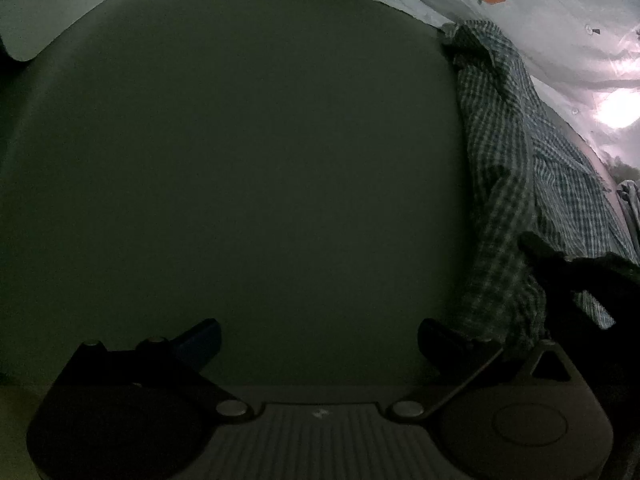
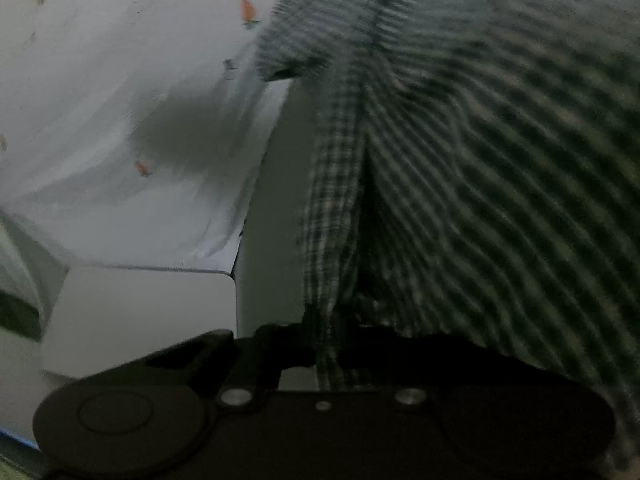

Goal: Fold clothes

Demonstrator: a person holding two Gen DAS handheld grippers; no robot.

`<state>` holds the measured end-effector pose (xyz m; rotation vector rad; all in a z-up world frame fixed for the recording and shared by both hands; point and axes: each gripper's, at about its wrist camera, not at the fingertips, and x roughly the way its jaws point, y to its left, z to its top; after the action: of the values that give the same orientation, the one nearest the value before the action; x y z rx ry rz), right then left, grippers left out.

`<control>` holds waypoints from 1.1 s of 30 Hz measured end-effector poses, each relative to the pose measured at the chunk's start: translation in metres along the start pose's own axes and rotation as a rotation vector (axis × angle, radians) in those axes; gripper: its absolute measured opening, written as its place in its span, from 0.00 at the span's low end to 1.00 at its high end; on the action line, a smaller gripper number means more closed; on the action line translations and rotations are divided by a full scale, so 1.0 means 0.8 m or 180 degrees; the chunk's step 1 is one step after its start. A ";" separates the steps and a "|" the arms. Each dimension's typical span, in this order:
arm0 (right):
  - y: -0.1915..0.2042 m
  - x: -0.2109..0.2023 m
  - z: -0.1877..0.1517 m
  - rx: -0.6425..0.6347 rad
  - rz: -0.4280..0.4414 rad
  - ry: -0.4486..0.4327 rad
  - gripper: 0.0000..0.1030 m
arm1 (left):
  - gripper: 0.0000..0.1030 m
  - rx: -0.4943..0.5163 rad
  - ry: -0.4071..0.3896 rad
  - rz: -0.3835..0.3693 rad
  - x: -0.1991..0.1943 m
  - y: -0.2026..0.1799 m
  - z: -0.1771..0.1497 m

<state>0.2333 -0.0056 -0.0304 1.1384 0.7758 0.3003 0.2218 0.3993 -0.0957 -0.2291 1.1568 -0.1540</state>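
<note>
two grippers over one garment. a green-and-white checked cotton shirt (image 1: 516, 184) lies rumpled along the right edge of a plain grey-green tabletop (image 1: 240, 160), its long axis running away from the left gripper (image 1: 320, 344) toward a pale sheet printed with small orange carrots (image 1: 552, 8) at the far side.

left gripper: fingers spread wide, nothing between them, only bare tabletop ahead. the shirt lies to its right; the near hem sits just beside the right-hand finger (image 1: 444, 340), whether touching i cannot tell.

right gripper (image 2: 326, 344): fingers drawn close together, with a narrow strip of the checked cloth, likely an edge or placket, running down between them. it looks pinched, though the view is blurred. from here the cloth fans up and to the right, filling that half of the view; a white rounded box (image 2: 136, 312) sits to the left.

judgement: the right hand is the nearer one and has the cloth. shirt reads bunched, not squared into a fold. the left would need to travel rightward to meet it.
</note>
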 end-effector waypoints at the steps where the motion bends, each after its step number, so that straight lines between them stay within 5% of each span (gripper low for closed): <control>1: 0.004 -0.004 0.001 -0.0059 0.0002 -0.0041 0.02 | 1.00 0.0017 0.0005 0.0011 0.001 -0.001 0.001; 7: 0.018 -0.052 0.023 -0.0319 -0.0015 -0.0346 0.01 | 1.00 0.0225 0.0003 0.0074 0.006 -0.015 0.000; 13: -0.012 -0.090 0.057 -0.0324 -0.0826 -0.0691 0.05 | 1.00 0.0378 0.0013 0.0150 0.010 -0.023 -0.004; 21: -0.034 -0.109 0.029 0.0003 -0.0639 -0.0398 0.21 | 1.00 0.0526 0.0022 0.0254 0.014 -0.032 -0.010; 25: -0.034 -0.108 0.012 0.0084 -0.0528 -0.0276 0.39 | 1.00 0.0566 0.0023 0.0280 0.017 -0.030 -0.008; 27: -0.030 -0.098 0.008 0.0025 -0.0544 -0.0183 0.34 | 1.00 0.0600 0.0023 0.0309 0.021 -0.035 -0.005; 29: -0.027 -0.091 0.006 -0.0034 -0.0492 -0.0106 0.09 | 1.00 0.0637 0.0022 0.0331 0.022 -0.036 -0.005; 33: -0.019 -0.109 0.011 -0.0061 -0.0141 -0.0204 0.04 | 1.00 0.0693 0.0009 0.0318 0.022 -0.036 -0.005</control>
<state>0.1752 -0.0690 -0.0071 1.1063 0.7393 0.2327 0.2250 0.3669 -0.1052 0.0212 1.1421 -0.1907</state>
